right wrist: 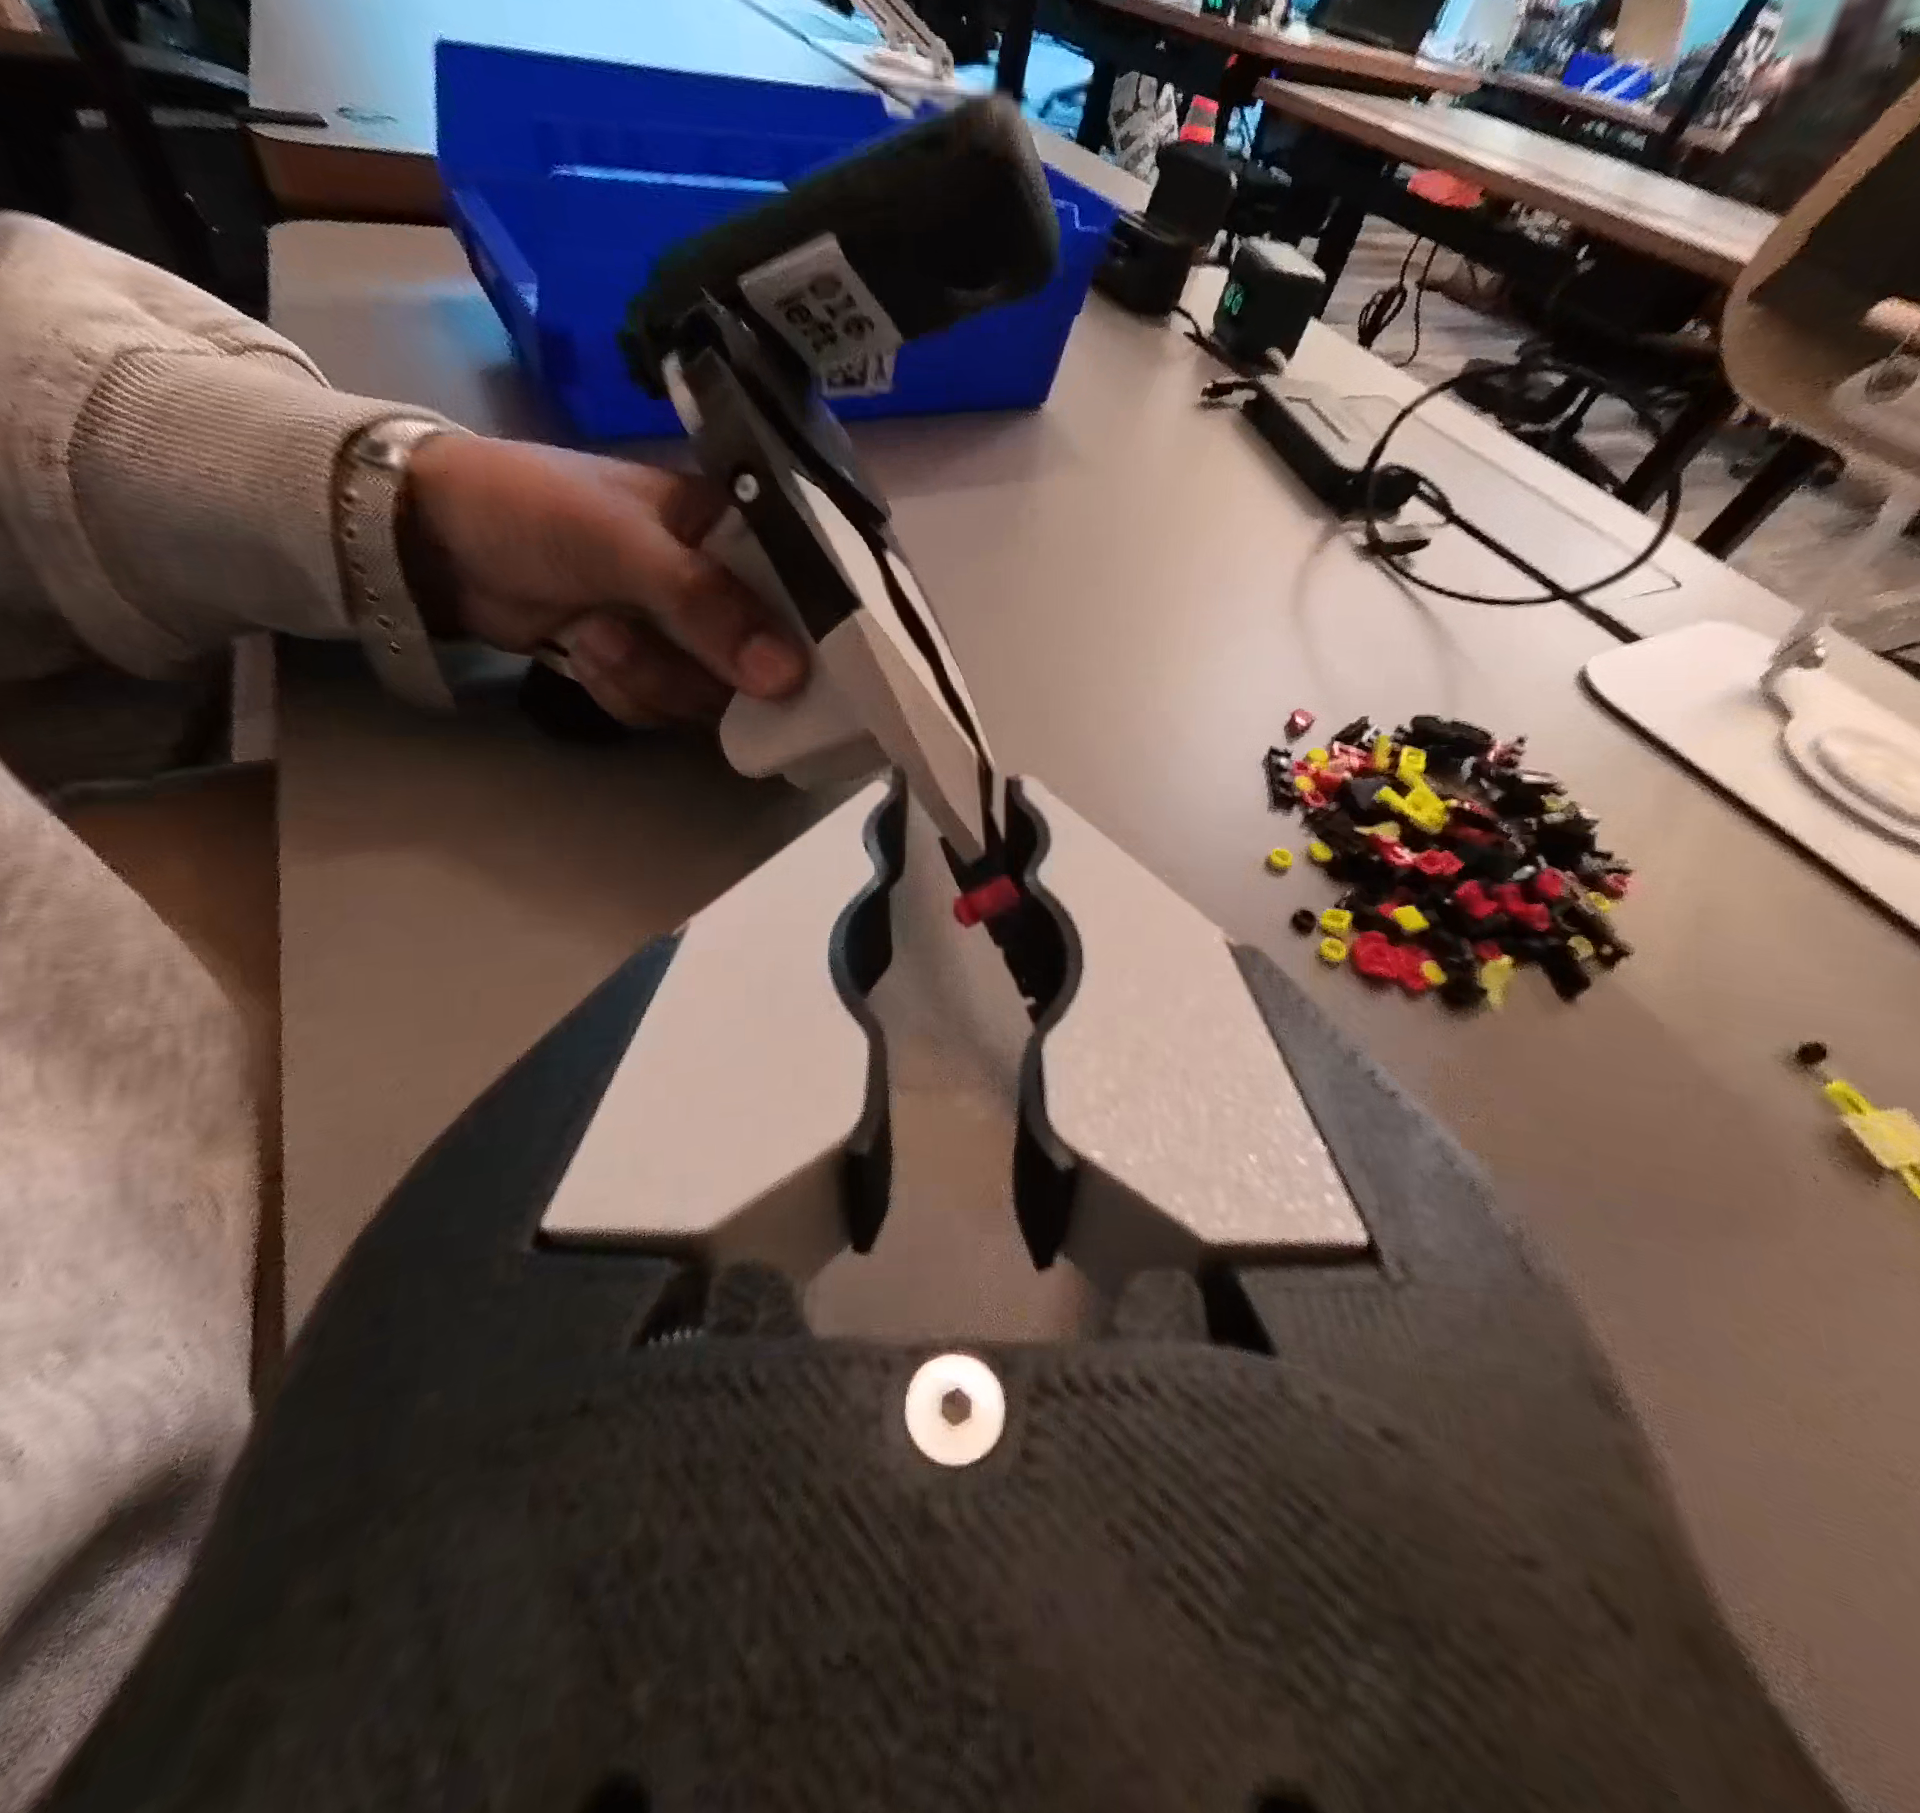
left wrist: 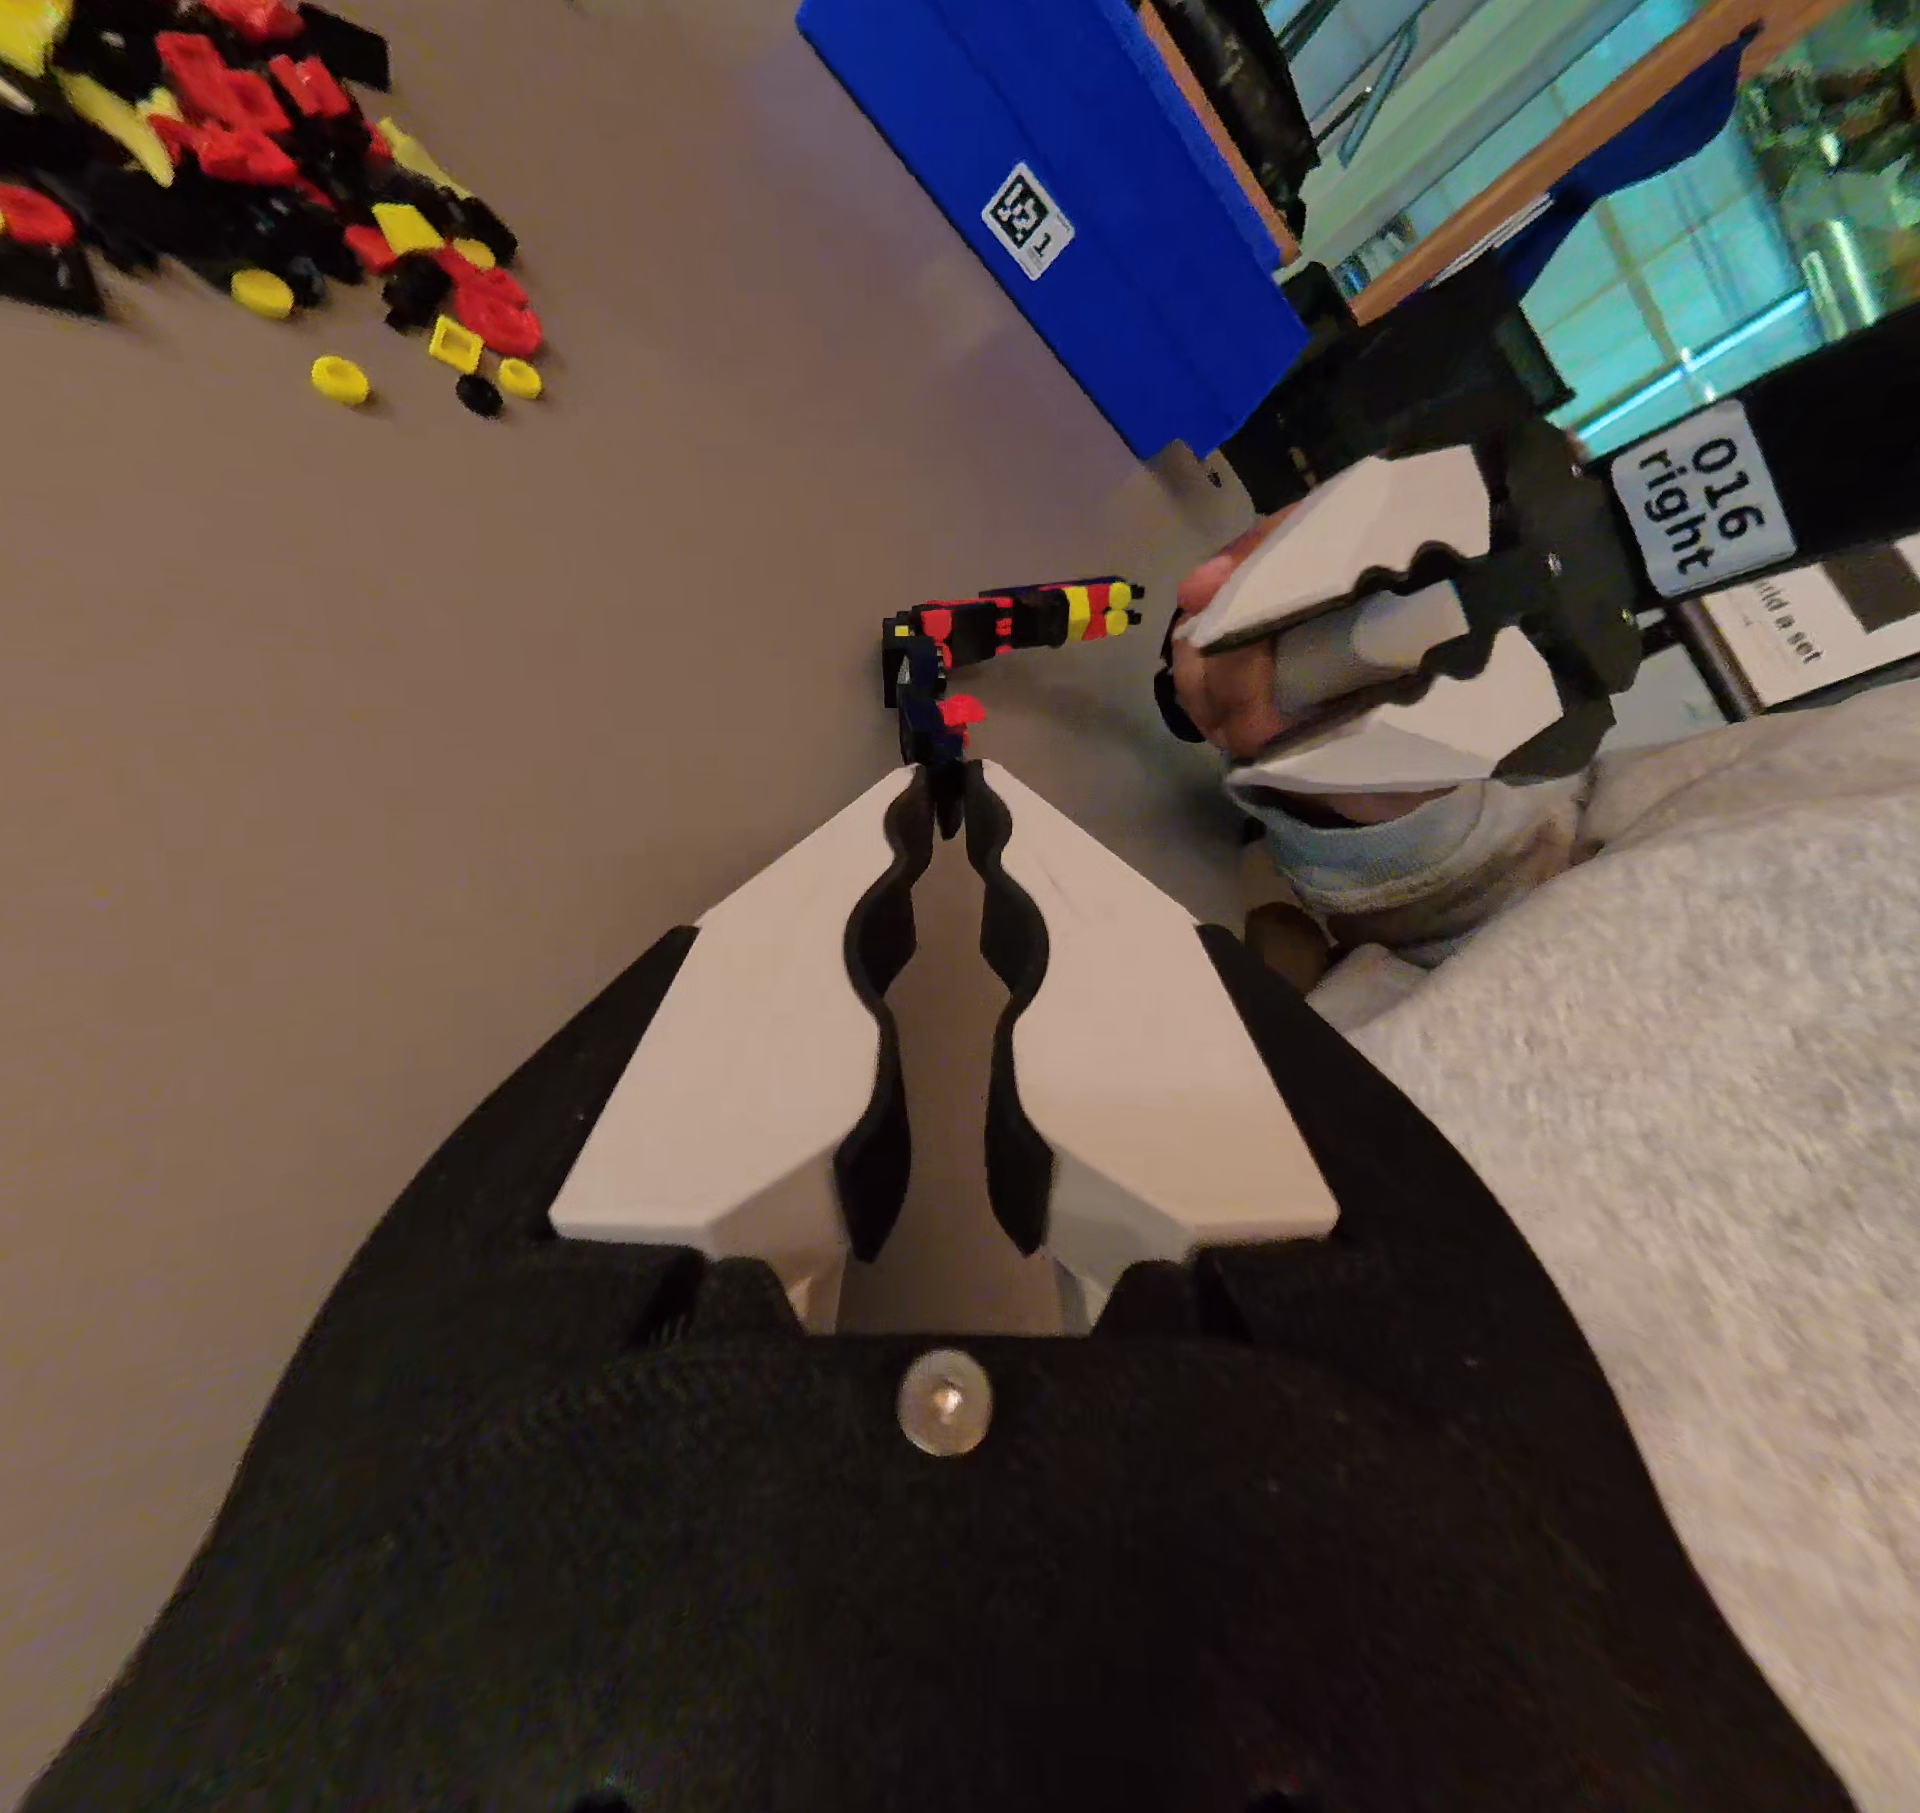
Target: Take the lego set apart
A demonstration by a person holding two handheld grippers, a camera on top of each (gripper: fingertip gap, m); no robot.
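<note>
My left gripper [left wrist: 948, 774] is shut on the lower end of a small lego assembly [left wrist: 1013, 620] of black, red, yellow and blue bricks and holds it above the brown table [left wrist: 520, 724]. The assembly bends and reaches right toward my right gripper [left wrist: 1210, 703], whose fingers stand apart just beyond its yellow end. In the right wrist view my right gripper [right wrist: 958, 797] is open. The left gripper's tip [right wrist: 971, 828] and the assembly's red brick [right wrist: 987, 899] lie between its fingers, close to the right pad.
A pile of loose red, yellow and black lego parts [right wrist: 1444, 859] lies on the table, far left in the left wrist view [left wrist: 239, 132]. A blue bin [right wrist: 665, 236] stands behind. There are also black cables and an adapter [right wrist: 1320, 433], a white stand base [right wrist: 1704, 693], and a yellow piece [right wrist: 1870, 1124]. Spacing between my two grippers at the tips: around 5 cm.
</note>
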